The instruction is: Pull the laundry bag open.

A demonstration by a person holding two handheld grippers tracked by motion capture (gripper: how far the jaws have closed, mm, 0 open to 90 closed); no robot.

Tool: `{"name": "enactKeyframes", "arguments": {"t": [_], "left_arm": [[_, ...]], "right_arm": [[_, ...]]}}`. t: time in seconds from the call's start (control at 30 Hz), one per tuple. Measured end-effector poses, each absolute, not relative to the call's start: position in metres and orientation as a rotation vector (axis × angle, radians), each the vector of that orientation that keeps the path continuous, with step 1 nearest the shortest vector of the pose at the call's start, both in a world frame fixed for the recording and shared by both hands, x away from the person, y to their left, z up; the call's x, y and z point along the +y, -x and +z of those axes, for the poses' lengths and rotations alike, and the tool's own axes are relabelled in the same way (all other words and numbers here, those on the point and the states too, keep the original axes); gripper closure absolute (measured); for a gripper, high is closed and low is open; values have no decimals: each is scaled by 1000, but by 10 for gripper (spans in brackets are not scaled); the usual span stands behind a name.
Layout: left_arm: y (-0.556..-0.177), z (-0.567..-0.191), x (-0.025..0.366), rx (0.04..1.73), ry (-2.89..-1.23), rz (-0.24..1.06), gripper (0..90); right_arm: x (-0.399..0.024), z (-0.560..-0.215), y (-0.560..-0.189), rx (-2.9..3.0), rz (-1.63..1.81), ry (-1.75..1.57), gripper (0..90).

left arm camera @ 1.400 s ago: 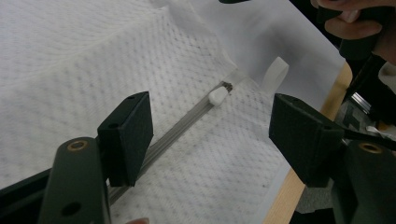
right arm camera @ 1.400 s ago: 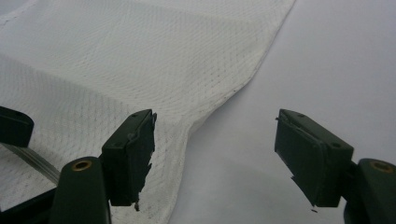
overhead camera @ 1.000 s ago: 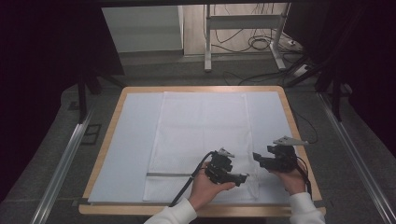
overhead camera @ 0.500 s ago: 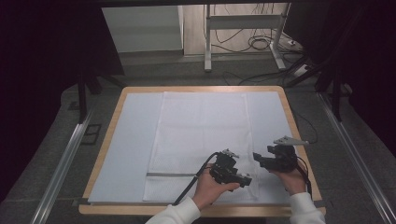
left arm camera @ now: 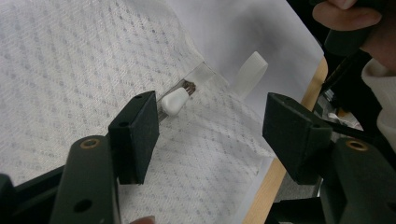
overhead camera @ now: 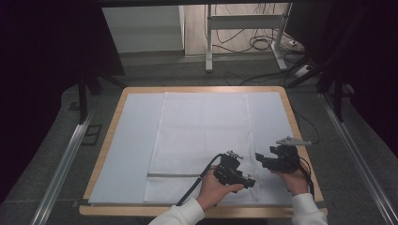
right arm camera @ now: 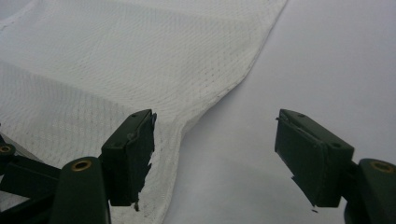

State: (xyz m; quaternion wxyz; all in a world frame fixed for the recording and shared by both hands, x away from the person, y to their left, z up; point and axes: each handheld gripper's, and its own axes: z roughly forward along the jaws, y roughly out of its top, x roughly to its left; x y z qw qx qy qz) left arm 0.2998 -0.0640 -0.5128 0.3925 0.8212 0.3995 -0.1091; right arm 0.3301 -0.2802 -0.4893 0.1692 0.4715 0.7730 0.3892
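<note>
A white mesh fabric cover point(overhead camera: 204, 136) lies flat on the pale sheet point(overhead camera: 131, 140), with a grey zipper line point(overhead camera: 173, 175) near its front end. My left gripper point(overhead camera: 248, 181) hovers over the cover's front right corner. In the left gripper view its jaws point(left arm camera: 212, 126) stand open and have just been closing a little, with only fabric beneath them. The white zipper pull point(left arm camera: 173, 101) lies beside the left pad point(left arm camera: 137, 133), and a white loop tab point(left arm camera: 250, 72) lies beyond. My right gripper point(overhead camera: 261, 160) is open point(right arm camera: 222, 154) above the cover's edge point(right arm camera: 219, 93), gripping nothing.
The wooden table edge point(overhead camera: 300, 140) runs close on the right, seen too as the wooden table edge point(left arm camera: 275, 182) in the left gripper view. The right hand point(left arm camera: 355, 18) is close to the left gripper. Desk legs and cables point(overhead camera: 263, 44) stand on the floor beyond the table.
My left hand has shifted slightly right, closer to the right gripper. The right hand has stayed put.
</note>
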Motion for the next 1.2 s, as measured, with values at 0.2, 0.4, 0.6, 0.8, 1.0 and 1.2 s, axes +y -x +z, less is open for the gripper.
{"name": "enactKeyframes", "arguments": {"t": [0.2, 0.4, 0.6, 0.8, 1.0, 1.2], "left_arm": [[-303, -516, -66, 1029, -2085, -287, 395], [-307, -517, -68, 1036, -2085, -296, 450], [-308, -518, -68, 1051, -2064, -283, 508], [-310, -520, -69, 1057, -2034, -325, 539], [-309, -523, -74, 1056, -2039, -333, 564], [-310, -525, -75, 1068, -2060, -294, 657]], "right_arm": [[-281, -490, -330, 2197, 1107, -1342, 283], [-282, -490, -331, 2200, 1103, -1348, 283], [-284, -489, -331, 2202, 1101, -1347, 289], [-284, -489, -331, 2195, 1106, -1352, 290], [-284, -489, -331, 2195, 1105, -1349, 290], [-284, -489, -331, 2192, 1106, -1349, 290]]}}
